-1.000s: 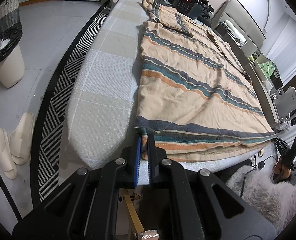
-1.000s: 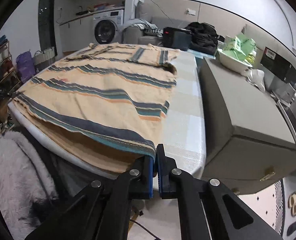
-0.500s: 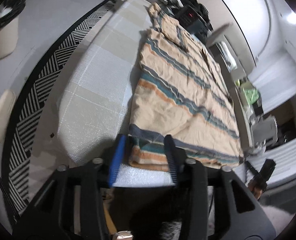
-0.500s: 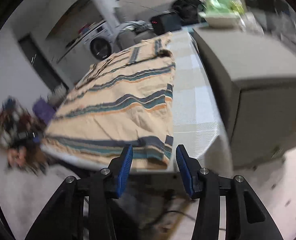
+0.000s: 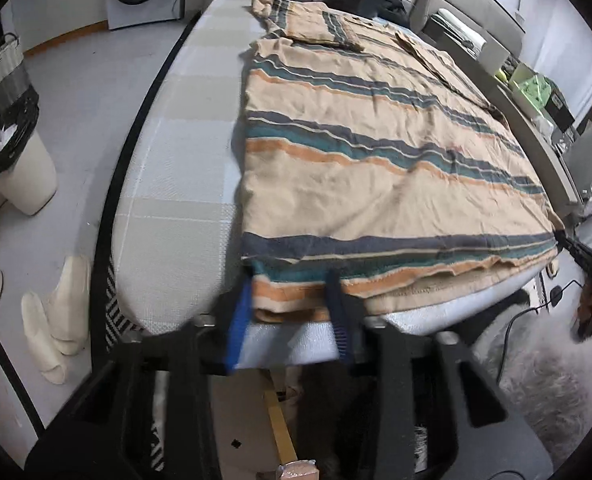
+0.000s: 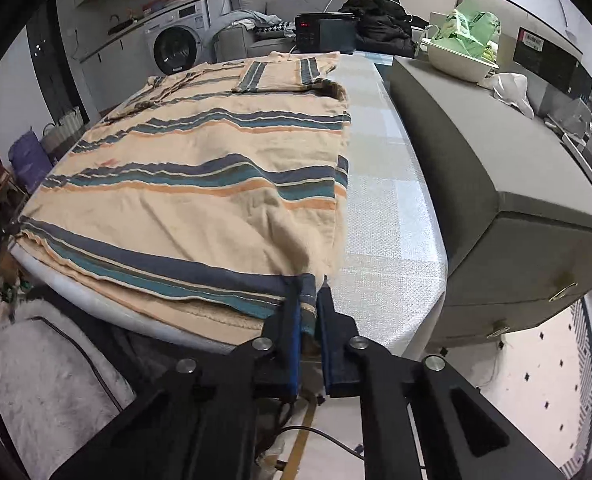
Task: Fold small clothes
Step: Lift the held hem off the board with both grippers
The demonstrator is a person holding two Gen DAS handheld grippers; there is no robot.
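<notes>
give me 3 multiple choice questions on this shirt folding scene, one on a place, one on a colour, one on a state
1. Where does the striped shirt lie?
A. on the padded board
B. on the floor
C. in the washer

2. What colour are the left tool's finger pads?
A. red
B. blue
C. yellow

3. How is the right tool?
A. wide open
B. away from the shirt
C. shut on the shirt's hem corner

Answers:
1 A, the shirt is spread flat on the board.
2 B, the pads show blue.
3 C, hem fabric sits pinched between its fingers.

Bare board (image 5: 184,184) left of shirt (image 5: 368,152); grey cabinet (image 6: 496,168) crowds the right.
</notes>
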